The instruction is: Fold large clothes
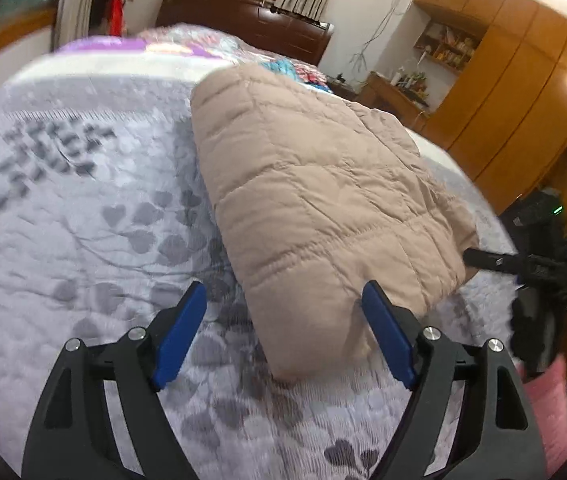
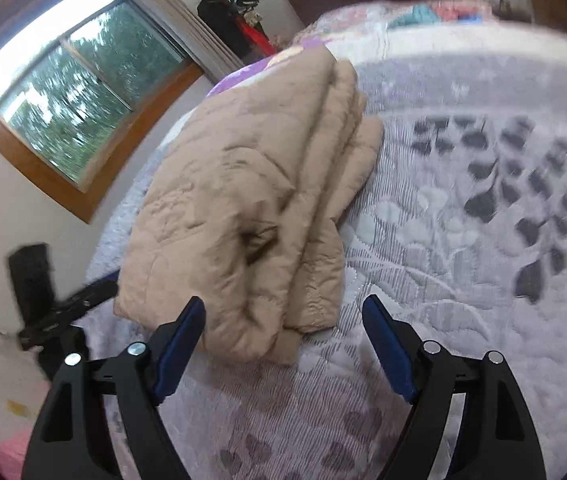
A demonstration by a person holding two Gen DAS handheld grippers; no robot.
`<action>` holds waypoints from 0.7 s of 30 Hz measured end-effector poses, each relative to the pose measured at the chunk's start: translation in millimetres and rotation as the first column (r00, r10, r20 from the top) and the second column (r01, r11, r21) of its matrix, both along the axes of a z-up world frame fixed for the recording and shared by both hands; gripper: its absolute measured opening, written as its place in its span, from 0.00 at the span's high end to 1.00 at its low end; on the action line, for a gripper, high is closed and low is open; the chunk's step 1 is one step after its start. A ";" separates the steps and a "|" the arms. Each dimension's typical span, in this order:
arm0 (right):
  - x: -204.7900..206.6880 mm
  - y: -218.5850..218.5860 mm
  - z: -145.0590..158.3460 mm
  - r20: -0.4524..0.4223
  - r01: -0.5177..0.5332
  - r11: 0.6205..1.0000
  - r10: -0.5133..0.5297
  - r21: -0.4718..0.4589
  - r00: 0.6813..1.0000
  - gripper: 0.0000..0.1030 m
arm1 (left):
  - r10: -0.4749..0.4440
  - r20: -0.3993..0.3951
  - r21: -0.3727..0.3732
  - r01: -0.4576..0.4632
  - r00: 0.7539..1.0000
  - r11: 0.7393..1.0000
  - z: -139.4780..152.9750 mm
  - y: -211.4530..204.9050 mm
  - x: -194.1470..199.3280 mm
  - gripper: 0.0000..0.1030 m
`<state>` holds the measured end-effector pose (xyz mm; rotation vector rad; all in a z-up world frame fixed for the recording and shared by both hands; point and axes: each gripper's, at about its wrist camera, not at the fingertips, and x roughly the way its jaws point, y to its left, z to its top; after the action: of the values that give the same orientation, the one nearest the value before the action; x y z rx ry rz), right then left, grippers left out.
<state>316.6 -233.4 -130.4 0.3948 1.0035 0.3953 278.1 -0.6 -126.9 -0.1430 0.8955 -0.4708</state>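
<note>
Folded beige quilted coat (image 1: pixel 323 200) fills frame centre; bare bedspread (image 1: pixel 63 240) lower left; both grippers (image 1: pixel 283 332) (image 2: pixel 283 340) released, empty.

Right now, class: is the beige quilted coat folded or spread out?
Folded: the beige quilted coat lies as a compact bundle, stacked layers showing along its edge.

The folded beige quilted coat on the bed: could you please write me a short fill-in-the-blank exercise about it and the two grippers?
1. The beige quilted coat lies folded on a grey ____-patterned bedspread.
2. The left gripper has its fingers ____, holding nothing.
3. The right gripper holds ____.
4. In the right wrist view, a ____ with a wooden frame stands left of the coat.

Missing words: heart; open; nothing; window
</note>
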 end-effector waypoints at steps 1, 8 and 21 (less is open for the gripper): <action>-7.0 8.3 8.0 0.019 0.012 0.999 -0.011 -0.050 1.000 0.10 | 0.016 0.014 0.029 -0.017 1.000 0.999 5.4 -3.2 -4.4 0.19; -48.4 56.2 39.1 0.120 0.091 0.961 -0.061 -0.262 0.991 0.04 | 0.086 0.059 0.112 -0.092 0.995 0.989 23.7 -11.5 -33.5 0.12; -72.3 70.6 52.8 0.186 0.169 0.941 -0.118 -0.293 0.976 0.04 | 0.181 0.152 0.166 -0.206 0.972 0.964 41.9 -13.1 -70.7 0.11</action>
<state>244.3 -162.8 -77.6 0.1482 0.8502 0.1317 207.4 -13.7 -85.0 -0.0308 0.7771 -0.2117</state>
